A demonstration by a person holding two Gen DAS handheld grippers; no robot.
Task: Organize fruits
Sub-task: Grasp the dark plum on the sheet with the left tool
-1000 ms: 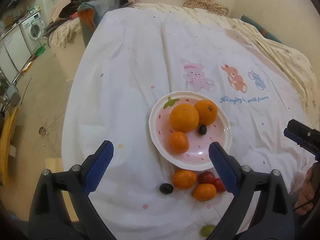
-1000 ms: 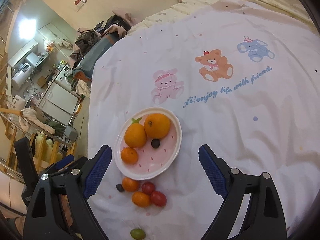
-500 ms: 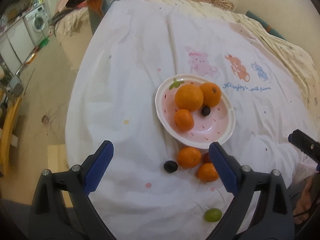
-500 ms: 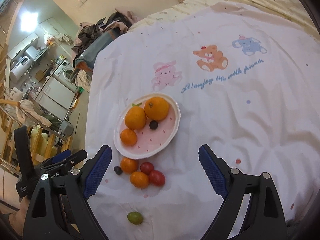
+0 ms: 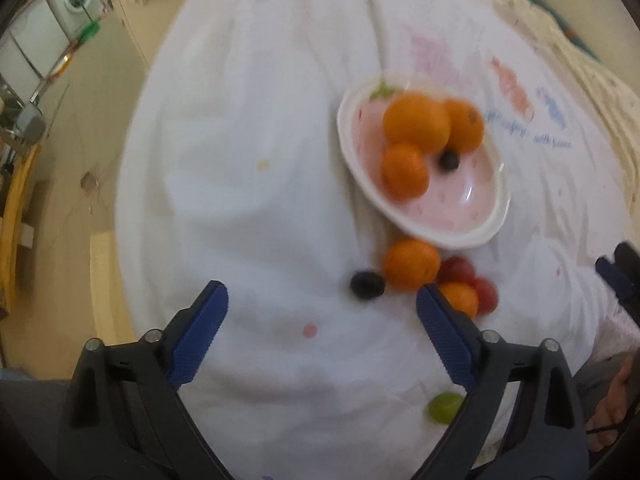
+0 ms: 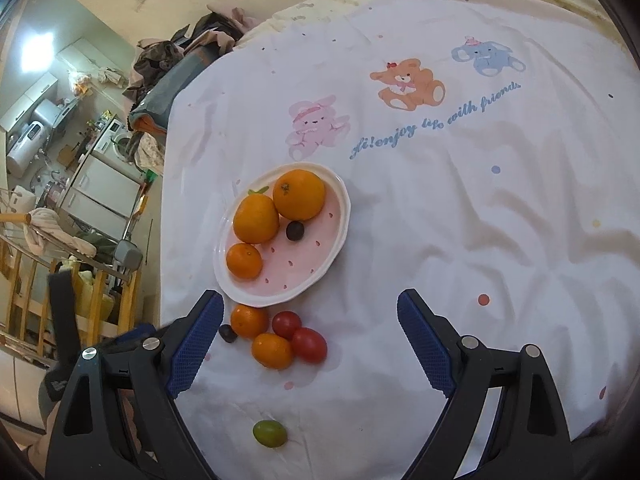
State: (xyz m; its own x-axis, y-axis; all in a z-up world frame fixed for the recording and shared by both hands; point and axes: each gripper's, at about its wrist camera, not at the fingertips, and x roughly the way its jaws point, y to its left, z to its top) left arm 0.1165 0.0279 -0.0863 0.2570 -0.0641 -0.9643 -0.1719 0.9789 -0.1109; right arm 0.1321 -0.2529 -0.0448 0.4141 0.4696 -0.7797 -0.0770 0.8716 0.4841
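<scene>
A pink plate on the white bedsheet holds two big oranges, a small tangerine and a dark grape. Loose in front of it lie a tangerine, a small orange, two red tomatoes, a dark grape and a green grape. My left gripper hangs over the sheet with its jaws closing and only sheet between them; the dark grape lies just past its tips. My right gripper stands open above the loose fruits.
The printed bedsheet drops off at the left to the floor. Piled clothes lie at the far end of the bed, with kitchen units beyond. A hand shows at the lower right of the left wrist view.
The left gripper has sunk and tipped toward the loose fruits, which look larger and blurred, and its jaws have narrowed slightly. The right gripper has drifted a little nearer the fruit.
</scene>
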